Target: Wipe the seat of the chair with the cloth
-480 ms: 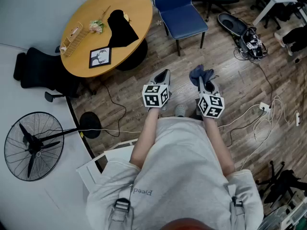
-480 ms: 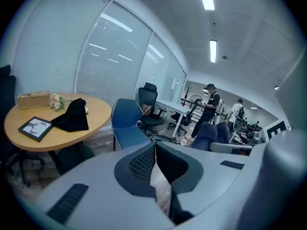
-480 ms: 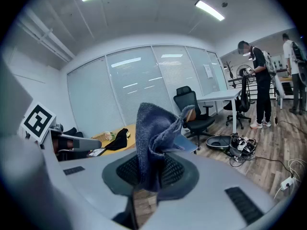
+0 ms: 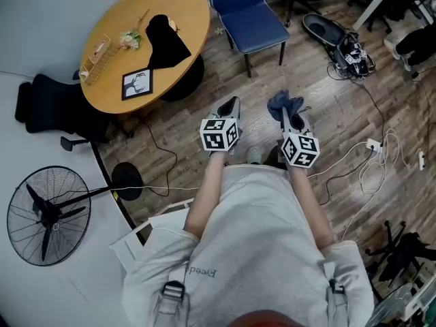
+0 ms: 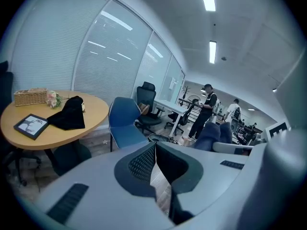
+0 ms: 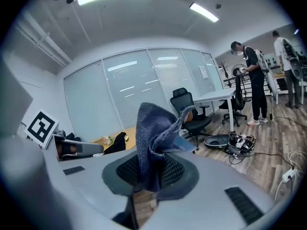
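At far left a standing fan (image 4: 48,213) and a black office chair (image 4: 51,107) crowd the wall. The round wooden table (image 4: 194,5) beside them reaches close to the blue chair (image 4: 252,16), leaving only a narrow gap. We hold the left gripper (image 4: 232,103) over bare wood floor (image 4: 197,101), its jaws pressed together with nothing between them. The blue chair stands well ahead of both grippers, its seat (image 4: 259,27) bare, with open floor between us and its front edge. Our right gripper (image 4: 293,114) is clamped on the blue cloth (image 4: 283,103), which sticks up bunched from the jaws. Further right, white cables (image 4: 371,159) trail across the floor. The chair's backrest is cut off by the top edge of the head view, and the cloth hides the jaw tips in the right gripper view
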The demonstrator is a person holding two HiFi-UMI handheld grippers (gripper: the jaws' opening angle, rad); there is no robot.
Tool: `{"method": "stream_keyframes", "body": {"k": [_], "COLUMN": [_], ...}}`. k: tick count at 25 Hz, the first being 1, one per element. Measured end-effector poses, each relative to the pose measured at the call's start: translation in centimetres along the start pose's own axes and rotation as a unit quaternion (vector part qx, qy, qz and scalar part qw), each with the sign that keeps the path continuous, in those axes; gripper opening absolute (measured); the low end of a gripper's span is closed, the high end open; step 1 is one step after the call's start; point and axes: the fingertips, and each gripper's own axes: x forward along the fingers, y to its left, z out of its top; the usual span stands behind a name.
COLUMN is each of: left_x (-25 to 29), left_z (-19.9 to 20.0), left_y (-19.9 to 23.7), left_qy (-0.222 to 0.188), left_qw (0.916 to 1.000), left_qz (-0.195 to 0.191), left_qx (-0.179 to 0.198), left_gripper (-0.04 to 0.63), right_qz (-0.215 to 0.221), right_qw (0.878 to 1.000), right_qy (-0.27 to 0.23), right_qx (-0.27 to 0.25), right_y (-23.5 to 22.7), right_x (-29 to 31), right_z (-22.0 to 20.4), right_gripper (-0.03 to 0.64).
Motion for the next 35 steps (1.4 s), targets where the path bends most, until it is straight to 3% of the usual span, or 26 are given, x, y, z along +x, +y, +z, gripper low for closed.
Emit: {"method": "stream_keyframes", "body": {"k": [11, 19, 25, 30, 35], "left_x": [1.1, 1.7, 3.0, 5.6, 9.7], "left_z": [-0.5, -1.5, 0.1, 1.7, 5.9], "left_y": [-2.2, -0.2, 1.6, 4.8, 8.9], "left_qy": [0.01, 0.013, 0.011, 0.019, 0.02], "left_qw": [0.9995, 0.9996, 0.9997, 0.9992, 0.9982], "left_qz": [-0.029, -0.007, 0.013, 0.031, 0.056], "left_qx": [0.004, -0.024, -0.018, -0.016, -0.008], "left_gripper": [0.028, 0.029, 0.028, 0.028, 0.028], "right_qz": [0.025, 0.049, 0.054, 0.065, 0.053], "right_qw": [0.998, 0.995, 0.992, 0.992, 0.992], "right_qy": [-0.024, -0.018, 0.005, 0.015, 0.041], "right_qx": [0.053, 0.087, 0.115, 0.106, 0.102], "right_y": [-0.9, -1.7, -3.1, -3.0, -4.7], "right_x": [-2.2, -1.0, 2.6, 7.2, 13.2], "right_z": [0.3, -0.7, -1.4, -0.2, 1.5], "right_gripper": [0.069, 0.069, 0.069, 0.069, 0.069]}}
